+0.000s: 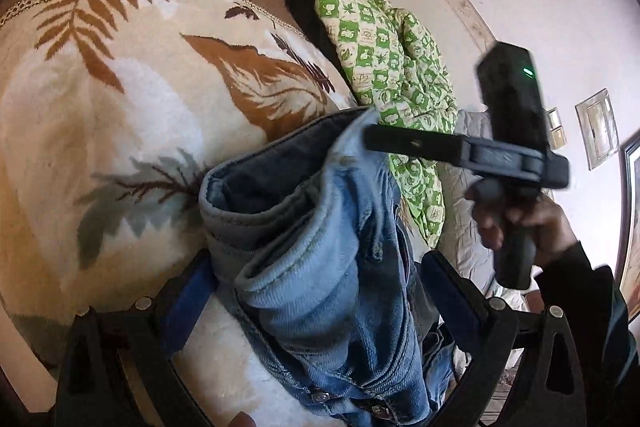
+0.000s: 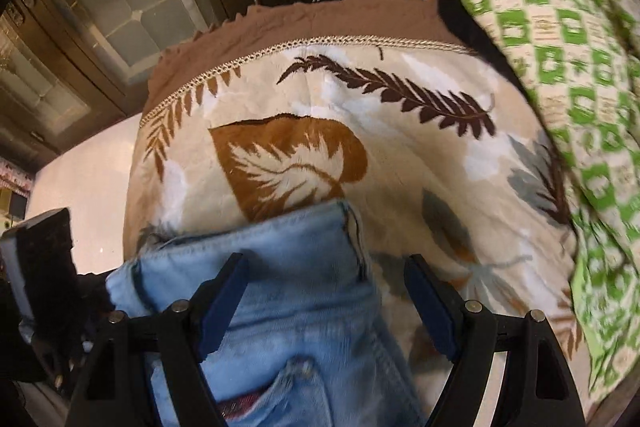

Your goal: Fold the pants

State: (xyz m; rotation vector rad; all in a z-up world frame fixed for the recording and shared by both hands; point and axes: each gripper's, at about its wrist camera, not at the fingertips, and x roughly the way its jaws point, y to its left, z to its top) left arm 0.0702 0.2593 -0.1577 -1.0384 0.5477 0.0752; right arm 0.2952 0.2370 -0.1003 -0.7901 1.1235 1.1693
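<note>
Light blue jeans point(image 1: 320, 267) lie bunched on a leaf-patterned blanket point(image 1: 120, 87). My left gripper point(image 1: 316, 303) is open, its blue-padded fingers wide on either side of the bunched waist. In the left wrist view, my right gripper point(image 1: 370, 135) reaches in from the right, its tip at a raised edge of the jeans; its jaws look close together there. In the right wrist view, the right gripper point(image 2: 324, 303) stands open over the flat jeans point(image 2: 280, 267), the denim between and under its fingers. A pocket shows near the bottom edge.
A green and white checked quilt point(image 1: 392, 67) is piled at the right of the bed, also in the right wrist view point(image 2: 580, 87). Wooden doors with glass panes point(image 2: 100, 7) stand beyond the bed. White wall with frames point(image 1: 596, 127) is at the right.
</note>
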